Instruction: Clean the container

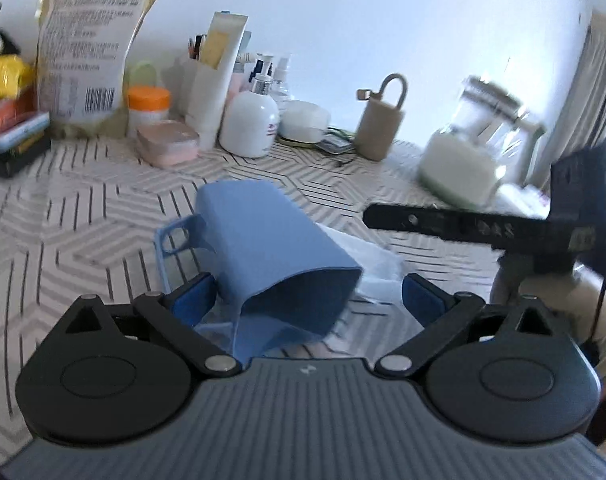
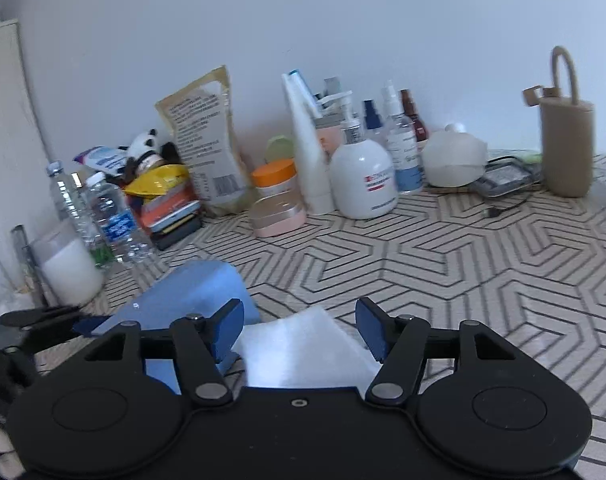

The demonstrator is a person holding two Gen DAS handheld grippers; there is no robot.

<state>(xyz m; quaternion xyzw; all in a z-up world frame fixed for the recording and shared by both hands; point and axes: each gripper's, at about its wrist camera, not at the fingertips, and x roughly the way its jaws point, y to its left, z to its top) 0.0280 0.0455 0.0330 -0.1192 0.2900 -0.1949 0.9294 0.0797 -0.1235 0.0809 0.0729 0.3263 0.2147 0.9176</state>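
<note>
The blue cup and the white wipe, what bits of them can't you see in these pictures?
- Blue cup, left wrist view: the inside is dark and half behind the left gripper, so clean or dirty is unclear.
- Blue cup, right wrist view: its mouth hides behind the right gripper.
- White wipe, right wrist view: near edge is cut off by the gripper's body.

Two close wrist views, shared blue container [image 1: 271, 248]

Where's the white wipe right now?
In the right wrist view, the white wipe lies on the patterned tabletop between the open pads, just right of the blue container.
</note>
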